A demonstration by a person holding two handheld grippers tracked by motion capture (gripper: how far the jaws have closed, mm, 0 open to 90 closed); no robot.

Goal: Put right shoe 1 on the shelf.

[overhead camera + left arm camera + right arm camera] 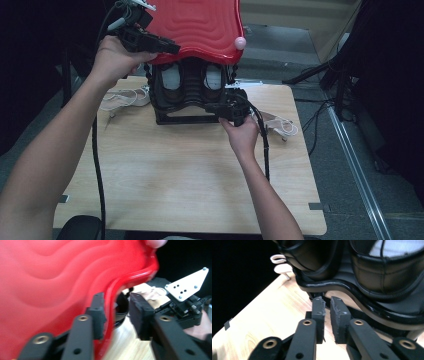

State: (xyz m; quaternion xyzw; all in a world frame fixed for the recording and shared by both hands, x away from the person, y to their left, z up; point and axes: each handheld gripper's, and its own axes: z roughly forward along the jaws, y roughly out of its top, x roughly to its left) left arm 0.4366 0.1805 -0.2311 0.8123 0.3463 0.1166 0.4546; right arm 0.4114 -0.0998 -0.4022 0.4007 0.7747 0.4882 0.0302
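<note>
A red wavy lid (200, 25) (50, 290) sits tilted up over a black shoe rack (187, 95) (362, 302) holding black shoes (172, 82). My left gripper (172, 49) (117, 305) is at the lid's front left rim. Its jaws straddle the rim: one pad (98, 312) rests on the red top, the other stands apart below. My right gripper (212, 106) (327, 302) is low at the rack's front right. Its jaws are almost together with nothing between them, tips close to the rack's black base rim.
White sandals lie on the wooden table (190, 170), one left of the rack (122, 97) (280, 263) and one to its right (280, 125). A pink knob (240, 43) sits at the lid's right corner. Cables trail from both grippers across the table.
</note>
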